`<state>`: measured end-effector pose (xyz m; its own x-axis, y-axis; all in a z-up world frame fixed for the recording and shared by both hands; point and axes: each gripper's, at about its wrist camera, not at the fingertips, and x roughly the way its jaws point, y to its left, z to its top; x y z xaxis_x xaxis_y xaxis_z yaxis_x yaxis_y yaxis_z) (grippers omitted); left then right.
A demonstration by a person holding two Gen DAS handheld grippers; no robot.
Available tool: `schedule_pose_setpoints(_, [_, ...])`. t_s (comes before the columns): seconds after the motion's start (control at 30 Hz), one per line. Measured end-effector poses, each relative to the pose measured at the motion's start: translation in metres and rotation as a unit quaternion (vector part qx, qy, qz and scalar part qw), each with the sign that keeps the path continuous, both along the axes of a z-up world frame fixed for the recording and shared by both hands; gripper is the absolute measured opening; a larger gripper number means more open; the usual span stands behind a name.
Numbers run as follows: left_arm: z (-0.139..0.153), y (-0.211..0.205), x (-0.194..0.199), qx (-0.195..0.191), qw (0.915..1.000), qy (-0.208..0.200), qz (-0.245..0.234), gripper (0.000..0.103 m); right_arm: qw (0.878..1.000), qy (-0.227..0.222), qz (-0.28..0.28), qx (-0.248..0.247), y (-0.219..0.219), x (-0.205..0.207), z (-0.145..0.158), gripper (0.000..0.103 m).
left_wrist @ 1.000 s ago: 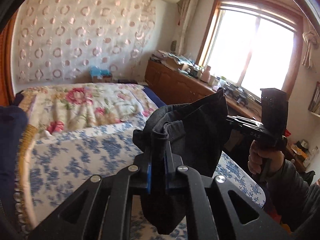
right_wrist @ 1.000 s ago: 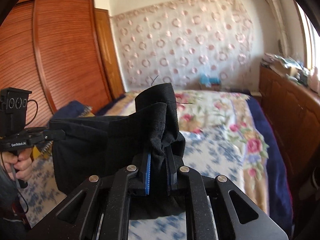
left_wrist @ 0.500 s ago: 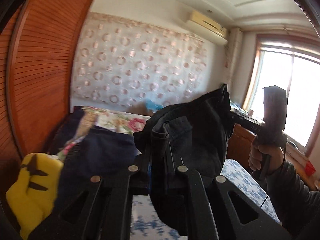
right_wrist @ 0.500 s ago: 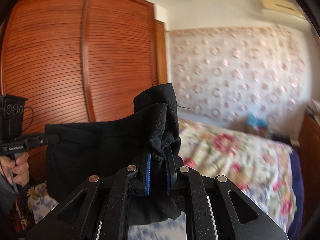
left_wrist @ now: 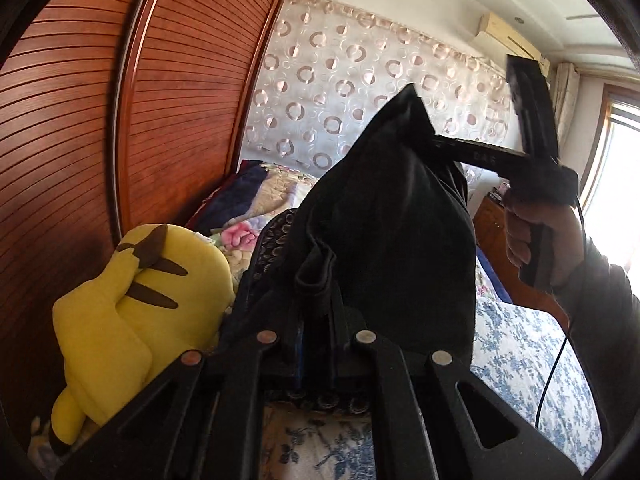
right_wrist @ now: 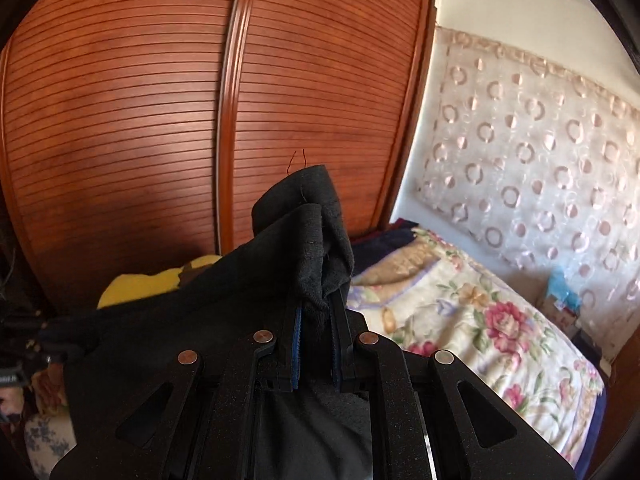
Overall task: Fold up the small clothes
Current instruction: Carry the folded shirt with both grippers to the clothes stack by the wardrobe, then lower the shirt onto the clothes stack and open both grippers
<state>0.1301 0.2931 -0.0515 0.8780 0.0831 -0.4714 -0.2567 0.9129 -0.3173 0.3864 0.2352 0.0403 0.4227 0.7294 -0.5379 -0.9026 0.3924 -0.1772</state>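
A small black garment [left_wrist: 392, 216] hangs in the air between both grippers, above the bed. My left gripper [left_wrist: 316, 320] is shut on one bunched corner of it. My right gripper [right_wrist: 316, 312] is shut on the opposite corner, and the cloth [right_wrist: 168, 344] stretches away to the lower left of that view. In the left wrist view the right gripper [left_wrist: 436, 142] reaches in from the right, gripped by a hand [left_wrist: 540, 236] in a dark sleeve, and pinches the garment's top corner.
A wooden slatted wardrobe [right_wrist: 160, 120] stands close on the left. A yellow plush toy [left_wrist: 132, 300] lies against it, beside dark folded clothes [left_wrist: 272, 248]. The bed has a blue floral sheet [left_wrist: 516, 352] and a rose-patterned quilt [right_wrist: 472, 320]. A circle-patterned curtain [right_wrist: 532, 168] covers the far wall.
Both grippers swung left across the room with the garment still held, away from the window and towards the wardrobe. The plush toy and the dark clothes came into view.
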Motion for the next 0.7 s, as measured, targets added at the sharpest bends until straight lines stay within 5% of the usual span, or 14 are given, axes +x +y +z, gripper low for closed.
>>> schedule_pose_setpoints(0.13, [-0.007,-0.001,0.007,-0.003,0.9996,0.029,-0.005,0.005,1.0,0.024,-0.001,-0.006,0.009,0.006,-0.008,0.013])
schedule_pose_setpoints(0.27, [-0.013,-0.006,0.009,0.0,0.9988,0.049,-0.001,0.007,0.998,0.021,-0.043,-0.043,0.01,0.008,-0.018,0.044])
schedule_pose_setpoints(0.5, [-0.002,-0.013,0.001,0.031,0.9979,0.057,0.008,0.016,0.997,0.025,-0.077,0.019,-0.035,-0.007,-0.016,0.047])
schedule_pose_setpoints(0.7, [0.013,-0.026,-0.018,0.079,0.9955,0.05,0.019,0.037,0.994,0.058,-0.093,0.029,-0.069,-0.032,-0.037,0.047])
